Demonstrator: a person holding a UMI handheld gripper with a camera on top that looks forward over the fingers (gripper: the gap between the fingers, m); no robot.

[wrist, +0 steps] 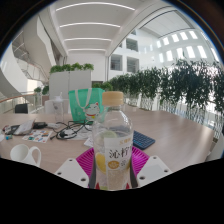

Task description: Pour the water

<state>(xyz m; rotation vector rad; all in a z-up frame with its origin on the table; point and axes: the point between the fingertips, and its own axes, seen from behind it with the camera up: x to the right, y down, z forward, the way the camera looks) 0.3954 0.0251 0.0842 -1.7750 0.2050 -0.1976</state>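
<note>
1. Clear plastic is noted as the material of the bottle (113, 142), which is held upright between the two fingers of the gripper (112, 164), at the 6 o'clock side of the scene.
2. Pink pads (88, 160) are seen at either side of the bottle's lower body, at 9 o'clock and 3 o'clock of it; both appear pressed against it, so the gripper is recorded as pinching the bottle.
3. A yellowish cap (113, 99) is observed on the bottle's neck, at 12 o'clock of the body. A label with a lemon picture is carried on the lower half; the liquid level cannot be told.
4. A pale wooden table (175, 132) is recorded beyond the fingers, stretching toward 3 o'clock.
5. A white cup (27, 154) is noted on the table at 9 o'clock of the bottle, apart from it.
6. Cables and small items (45, 130) are seen scattered at 10 o'clock; their kind cannot be told.
7. A green-tinted container (84, 103) is observed at 11 o'clock, behind the bottle.
8. A dark flat object (144, 141) lies just beside the bottle at 3 o'clock.
9. Tall green plants (180, 85) are ranged along the far side, from 1 to 3 o'clock.
</note>
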